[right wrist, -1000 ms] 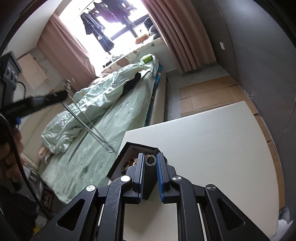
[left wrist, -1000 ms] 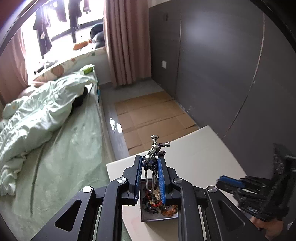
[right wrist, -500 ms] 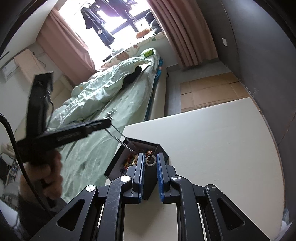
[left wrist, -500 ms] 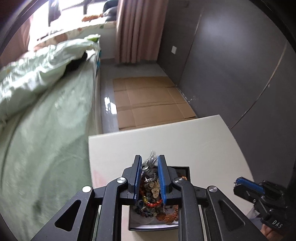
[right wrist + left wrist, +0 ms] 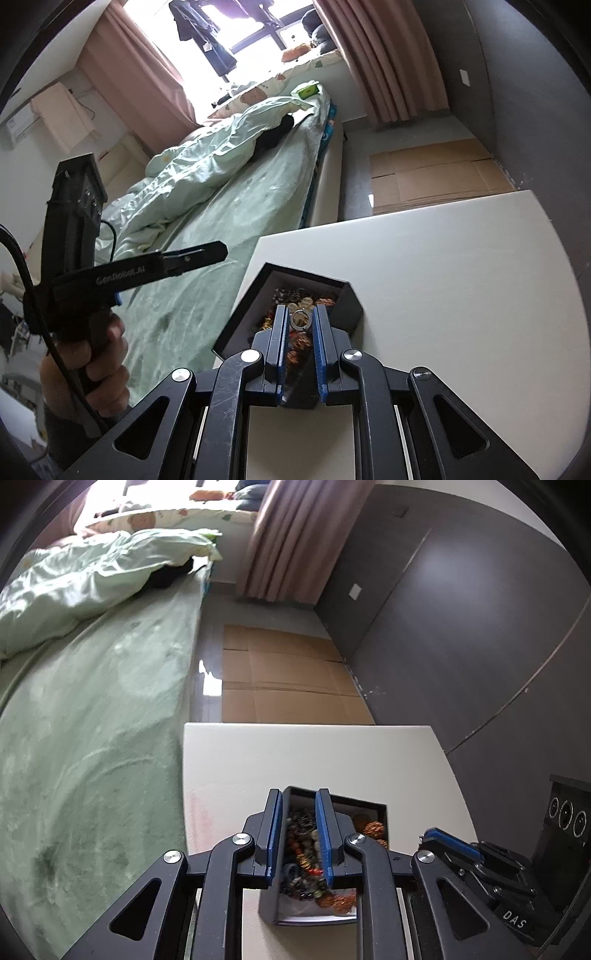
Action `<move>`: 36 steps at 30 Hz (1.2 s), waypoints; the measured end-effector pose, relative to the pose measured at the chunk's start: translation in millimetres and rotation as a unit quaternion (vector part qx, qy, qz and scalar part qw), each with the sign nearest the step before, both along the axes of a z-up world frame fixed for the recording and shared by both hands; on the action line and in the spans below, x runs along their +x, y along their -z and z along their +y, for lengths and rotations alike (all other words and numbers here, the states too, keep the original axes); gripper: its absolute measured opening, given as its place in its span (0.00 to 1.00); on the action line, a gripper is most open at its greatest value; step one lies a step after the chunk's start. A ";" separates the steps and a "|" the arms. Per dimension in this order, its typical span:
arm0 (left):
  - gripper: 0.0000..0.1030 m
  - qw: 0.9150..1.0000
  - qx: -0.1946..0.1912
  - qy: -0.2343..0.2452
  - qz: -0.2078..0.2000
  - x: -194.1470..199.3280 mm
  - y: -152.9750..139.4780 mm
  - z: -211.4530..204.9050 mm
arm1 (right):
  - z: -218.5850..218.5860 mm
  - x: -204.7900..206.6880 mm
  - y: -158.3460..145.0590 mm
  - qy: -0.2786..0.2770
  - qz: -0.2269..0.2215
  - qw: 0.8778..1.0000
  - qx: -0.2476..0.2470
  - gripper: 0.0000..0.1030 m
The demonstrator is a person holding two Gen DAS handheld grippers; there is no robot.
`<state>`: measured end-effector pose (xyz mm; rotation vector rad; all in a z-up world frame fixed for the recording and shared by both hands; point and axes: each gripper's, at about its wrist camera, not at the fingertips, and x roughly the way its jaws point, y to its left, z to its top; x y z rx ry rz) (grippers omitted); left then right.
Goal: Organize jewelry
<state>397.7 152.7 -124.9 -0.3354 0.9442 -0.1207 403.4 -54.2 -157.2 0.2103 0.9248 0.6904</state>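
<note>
A black box (image 5: 369, 805) heaped with beaded jewelry (image 5: 303, 849) sits on the white table (image 5: 295, 753) near its left edge. My left gripper (image 5: 299, 795) hovers right over the box, its jaws slightly apart with nothing between them. From the right wrist it shows side-on as the left gripper (image 5: 216, 253), with no chain hanging from it. My right gripper (image 5: 300, 310) is shut on a small silver ring (image 5: 293, 325) just above the near side of the box (image 5: 236, 321). The left wrist view catches the right gripper (image 5: 434, 840) at the lower right.
A bed (image 5: 207, 236) with a pale green quilt runs along the table's left side. Flattened cardboard (image 5: 288, 679) lies on the floor beyond the table, by the dark wall. A hand (image 5: 96, 365) grips the left tool's handle.
The left gripper came down over the box with a silver chain necklace and no longer holds it. The right gripper edged toward the box, the ring still pinched.
</note>
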 end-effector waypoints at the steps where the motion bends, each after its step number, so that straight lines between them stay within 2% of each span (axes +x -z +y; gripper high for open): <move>1: 0.23 1.000 -0.003 -0.005 0.002 -1.2 1.4 4.4 | 2.5 1.3 0.4 -0.003 0.001 1.000 0.000 0.13; 5: 0.58 1.000 -0.006 -0.018 -0.009 -7.8 -1.4 16.0 | 16.1 7.8 1.2 -0.015 0.006 1.000 0.009 0.14; 6: 0.64 1.000 -0.006 -0.021 -0.014 -9.7 -2.8 18.6 | 19.5 10.2 1.8 -0.017 0.007 1.000 0.011 0.14; 8: 0.68 0.999 -0.007 -0.025 -0.020 -13.3 -5.3 22.9 | 23.5 12.0 2.9 -0.018 0.010 1.000 0.015 0.14; 14: 0.71 0.999 -0.013 -0.028 -0.019 -14.4 -4.3 29.8 | 32.7 16.1 0.8 -0.031 0.011 0.999 0.026 0.14; 15: 0.71 0.999 -0.013 -0.029 -0.018 -14.5 -4.1 30.2 | 34.7 17.0 0.3 -0.031 0.015 0.999 0.020 0.18; 16: 0.71 0.999 -0.014 -0.028 -0.017 -14.7 -4.0 30.0 | 34.8 17.9 0.6 -0.028 0.019 0.999 0.015 0.38; 18: 0.72 0.999 -0.016 -0.026 -0.018 -14.5 -5.0 29.5 | 30.0 17.2 1.0 -0.010 0.019 1.000 0.007 0.63; 26: 0.89 0.999 -0.010 -0.023 -0.036 -24.3 -22.3 18.8 | -5.4 3.4 -15.9 0.020 0.006 1.000 0.014 0.63; 29: 0.89 0.999 -0.005 -0.018 -0.039 -28.7 -28.9 12.2 | -20.9 -5.7 -23.1 0.032 0.006 0.999 0.015 0.64; 31: 0.90 0.999 -0.003 -0.017 -0.040 -32.3 -32.5 7.8 | -29.9 -11.9 -28.1 0.042 0.004 0.999 0.008 0.72; 36: 0.93 0.999 0.008 -0.016 -0.049 -46.1 -43.0 -2.0 | -46.6 -25.8 -41.5 0.056 -0.001 0.998 0.001 0.76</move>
